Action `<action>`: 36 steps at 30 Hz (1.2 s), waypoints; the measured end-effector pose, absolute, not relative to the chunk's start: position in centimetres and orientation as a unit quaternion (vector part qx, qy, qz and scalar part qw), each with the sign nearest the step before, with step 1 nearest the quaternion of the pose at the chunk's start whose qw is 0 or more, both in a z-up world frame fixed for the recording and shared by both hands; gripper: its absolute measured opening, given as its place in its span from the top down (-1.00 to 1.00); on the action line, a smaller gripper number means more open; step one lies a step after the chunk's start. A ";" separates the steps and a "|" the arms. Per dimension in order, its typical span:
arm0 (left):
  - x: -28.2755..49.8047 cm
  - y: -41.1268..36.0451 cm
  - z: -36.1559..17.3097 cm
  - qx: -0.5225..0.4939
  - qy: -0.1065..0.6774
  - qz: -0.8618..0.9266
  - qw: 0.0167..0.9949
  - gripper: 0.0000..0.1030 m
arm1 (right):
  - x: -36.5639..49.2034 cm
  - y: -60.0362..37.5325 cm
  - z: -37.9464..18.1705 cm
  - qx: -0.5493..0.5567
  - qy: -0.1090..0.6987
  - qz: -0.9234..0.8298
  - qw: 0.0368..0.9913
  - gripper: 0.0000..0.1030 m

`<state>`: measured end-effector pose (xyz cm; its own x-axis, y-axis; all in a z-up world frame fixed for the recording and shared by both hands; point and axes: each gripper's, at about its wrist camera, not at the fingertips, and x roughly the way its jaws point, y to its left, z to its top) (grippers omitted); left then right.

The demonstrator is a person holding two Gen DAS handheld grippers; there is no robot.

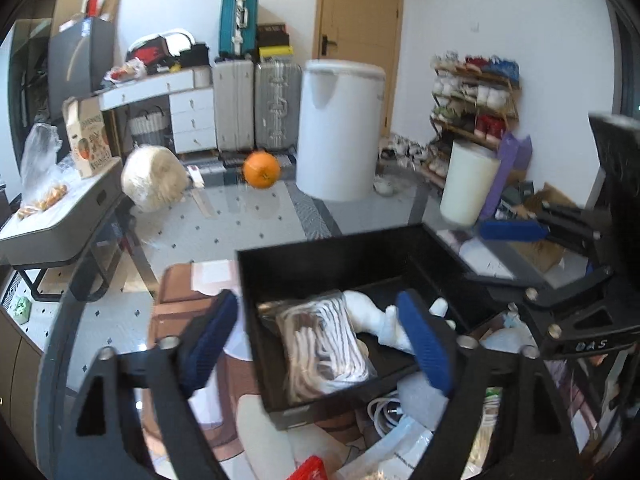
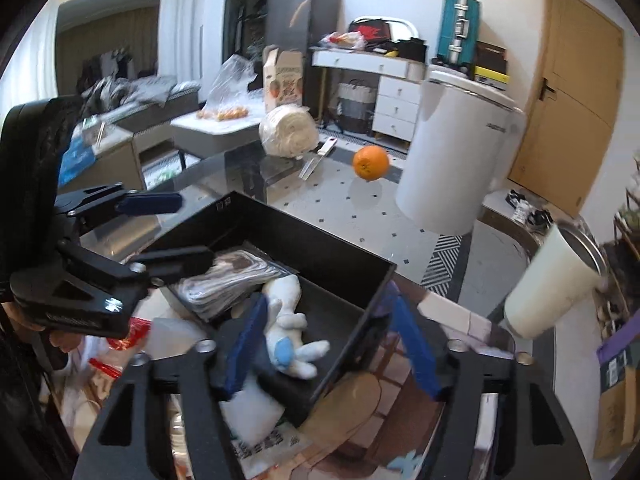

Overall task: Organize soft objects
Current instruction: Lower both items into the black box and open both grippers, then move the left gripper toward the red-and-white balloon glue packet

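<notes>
**Spread fingers over a crowded box**

Blue-padded fingers (image 1: 424, 344) of the left gripper (image 1: 316, 348) stand spread and empty, straddling the near-left corner of the black box (image 1: 320, 256). Inside lie a bagged striped cloth (image 1: 328, 344) and a white plush toy (image 2: 288, 332) — touching, side by side. The right gripper (image 2: 332, 344), also released, holds nothing, one pad just beside the plush. Risk, as I judge it: a closing pad catches the box wall or slippery bag — dragging the box into the clutter (image 1: 400, 424) beneath.

Orange (image 1: 261, 169), cream cup (image 1: 468, 183), perhaps yarn roll (image 1: 154, 179) on glass.
</notes>
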<state>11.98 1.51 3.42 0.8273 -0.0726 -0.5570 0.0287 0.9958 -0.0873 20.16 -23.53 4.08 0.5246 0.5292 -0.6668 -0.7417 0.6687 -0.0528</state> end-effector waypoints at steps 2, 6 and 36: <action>10.9 1.9 3.8 -0.040 0.284 -0.017 0.958 -0.87 | 19.4 -24.3 4.4 -0.151 0.313 0.366 0.863 -0.69; 9.1 2.6 3.9 -0.042 0.274 -0.007 0.961 -0.96 | 17.5 -26.0 4.8 -0.114 0.312 0.360 0.872 -0.95; 3.3 3.0 -0.1 -0.050 0.299 0.022 0.953 -1.00 | 11.8 -27.3 2.1 -0.058 0.370 0.330 0.867 -0.99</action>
<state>3.26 3.04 -0.15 0.8204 0.0115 -0.5716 -0.0712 0.9941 -0.0823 11.77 -27.26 2.12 0.5093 0.5286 -0.6791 -0.6142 0.7760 0.1434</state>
